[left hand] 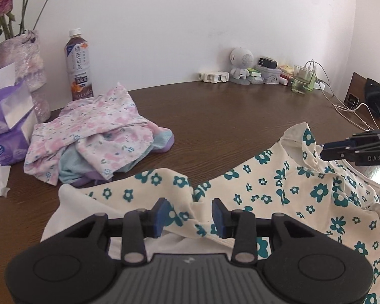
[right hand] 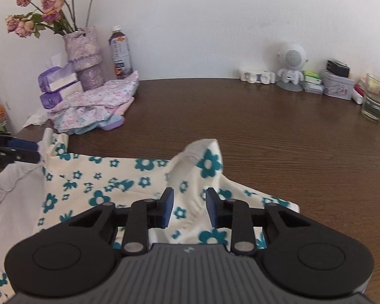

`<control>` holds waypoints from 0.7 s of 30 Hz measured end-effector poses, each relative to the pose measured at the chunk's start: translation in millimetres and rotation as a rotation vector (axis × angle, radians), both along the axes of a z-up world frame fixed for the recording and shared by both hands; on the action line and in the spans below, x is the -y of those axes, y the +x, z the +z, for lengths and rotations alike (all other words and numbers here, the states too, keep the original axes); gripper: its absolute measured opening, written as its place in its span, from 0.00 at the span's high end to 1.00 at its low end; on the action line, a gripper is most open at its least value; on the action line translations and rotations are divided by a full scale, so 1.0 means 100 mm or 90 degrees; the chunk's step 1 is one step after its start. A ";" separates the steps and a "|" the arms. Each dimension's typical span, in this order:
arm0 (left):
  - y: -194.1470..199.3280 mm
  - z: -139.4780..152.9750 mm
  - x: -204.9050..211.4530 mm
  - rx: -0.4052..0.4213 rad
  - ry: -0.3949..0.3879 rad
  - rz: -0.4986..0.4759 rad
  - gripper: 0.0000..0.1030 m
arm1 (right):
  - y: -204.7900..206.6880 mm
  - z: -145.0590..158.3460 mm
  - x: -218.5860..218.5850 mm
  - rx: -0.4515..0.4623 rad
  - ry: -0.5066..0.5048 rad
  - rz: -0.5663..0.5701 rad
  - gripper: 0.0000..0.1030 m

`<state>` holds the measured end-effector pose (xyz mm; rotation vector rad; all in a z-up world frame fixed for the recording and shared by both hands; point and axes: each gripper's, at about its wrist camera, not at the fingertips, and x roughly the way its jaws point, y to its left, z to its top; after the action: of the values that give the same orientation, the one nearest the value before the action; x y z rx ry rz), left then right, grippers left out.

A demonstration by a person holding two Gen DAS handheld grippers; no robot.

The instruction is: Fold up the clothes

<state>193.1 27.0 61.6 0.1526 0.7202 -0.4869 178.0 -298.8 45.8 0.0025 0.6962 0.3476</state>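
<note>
Clearly "DAS" on right hand-held gripper.

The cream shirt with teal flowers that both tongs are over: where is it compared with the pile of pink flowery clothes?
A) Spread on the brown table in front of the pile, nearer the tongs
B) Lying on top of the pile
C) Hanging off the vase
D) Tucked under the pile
A: the cream shirt lies spread on the brown table, nearer the cameras than the pink pile, which sits beside the vase.
</note>
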 end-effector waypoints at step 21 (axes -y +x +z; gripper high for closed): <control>0.22 -0.42 -0.27 0.008 -0.089 0.080 0.69 | 0.47 -0.12 -0.22 -0.047 0.034 -0.011 0.92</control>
<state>215.3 53.8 19.6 -0.0212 0.6769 -0.4146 224.9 -276.6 33.8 0.0716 0.7602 0.3509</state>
